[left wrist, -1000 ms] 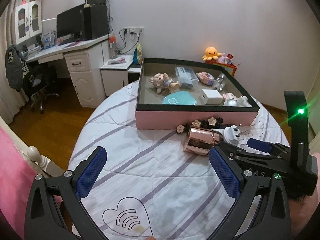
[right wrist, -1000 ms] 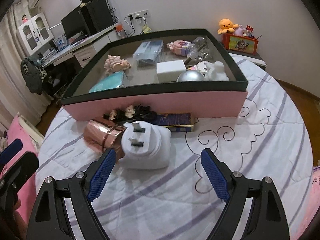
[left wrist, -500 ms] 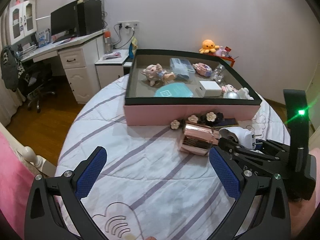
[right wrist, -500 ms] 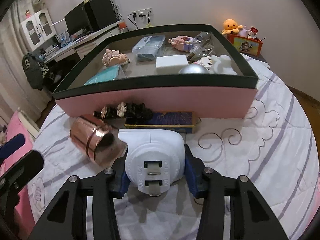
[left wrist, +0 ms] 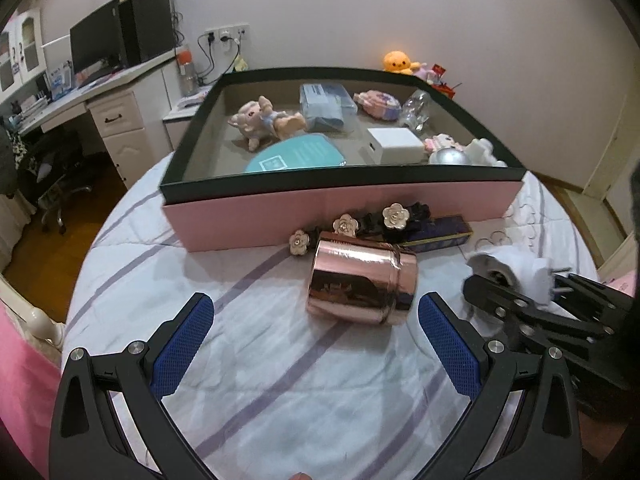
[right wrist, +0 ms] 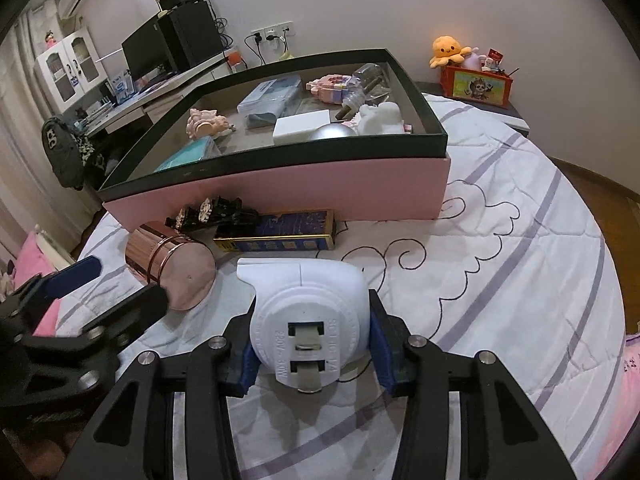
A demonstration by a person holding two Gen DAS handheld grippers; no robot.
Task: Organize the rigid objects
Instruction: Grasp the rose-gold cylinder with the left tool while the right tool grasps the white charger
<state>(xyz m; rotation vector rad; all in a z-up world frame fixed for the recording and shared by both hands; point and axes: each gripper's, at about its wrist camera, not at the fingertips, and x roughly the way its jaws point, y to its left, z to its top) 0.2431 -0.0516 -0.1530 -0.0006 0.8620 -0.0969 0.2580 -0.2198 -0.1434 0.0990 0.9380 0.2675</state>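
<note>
Right gripper (right wrist: 310, 354) jaws clenched on white plastic plug adapter (right wrist: 308, 312) — lift clear over pink box's black rim (right wrist: 280, 160); left gripper (left wrist: 316, 344) jaws released.

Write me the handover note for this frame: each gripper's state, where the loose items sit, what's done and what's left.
Right gripper: shut on the white plug adapter, prongs facing the camera, just off the quilt.
Left gripper: open, empty, aimed at the rose-gold canister lying on its side.
In front of the pink box: canister, black flower hair clip, dark blue flat box.
Done: several items, such as a white block and a teal pouch, already lie in the pink box.
Left: drop the adapter in, then probably the canister, clip and blue box.
</note>
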